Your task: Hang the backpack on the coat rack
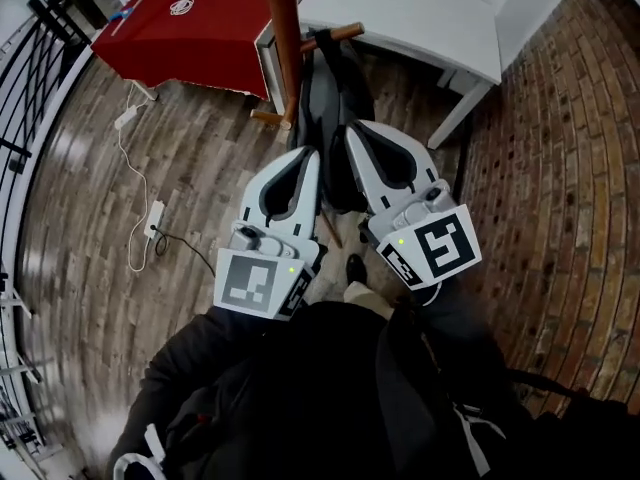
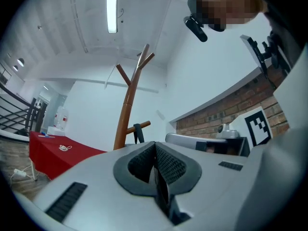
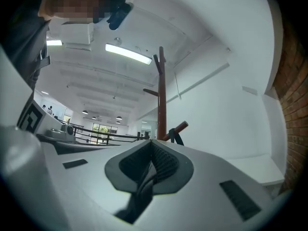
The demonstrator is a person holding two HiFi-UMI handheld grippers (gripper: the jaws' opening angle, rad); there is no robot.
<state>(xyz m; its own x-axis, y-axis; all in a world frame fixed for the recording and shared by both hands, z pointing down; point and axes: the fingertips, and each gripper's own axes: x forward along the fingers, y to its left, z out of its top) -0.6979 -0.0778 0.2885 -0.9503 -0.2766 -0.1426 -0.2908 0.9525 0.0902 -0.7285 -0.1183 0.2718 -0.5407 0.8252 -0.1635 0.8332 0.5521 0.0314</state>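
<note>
The dark grey backpack point(image 1: 330, 98) hangs by its strap from a lower peg point(image 1: 338, 34) of the brown wooden coat rack point(image 1: 283, 38). My left gripper point(image 1: 309, 158) and right gripper point(image 1: 356, 131) sit side by side just short of the pack, both shut with nothing between the jaws. In the left gripper view, the left gripper point(image 2: 155, 146) has its pads pressed together, and the rack point(image 2: 126, 114) with the strap point(image 2: 138, 134) on its peg stands beyond. The right gripper point(image 3: 151, 144) points at the same peg and strap point(image 3: 176, 135).
A red-covered table point(image 1: 190, 18) stands at the back left, and a white bench point(image 1: 440, 18) at the back right. A white power strip with its cable point(image 1: 154, 218) lies on the wood floor at the left. Brick paving point(image 1: 560, 168) is at the right and a black railing point(image 1: 30, 68) at the far left.
</note>
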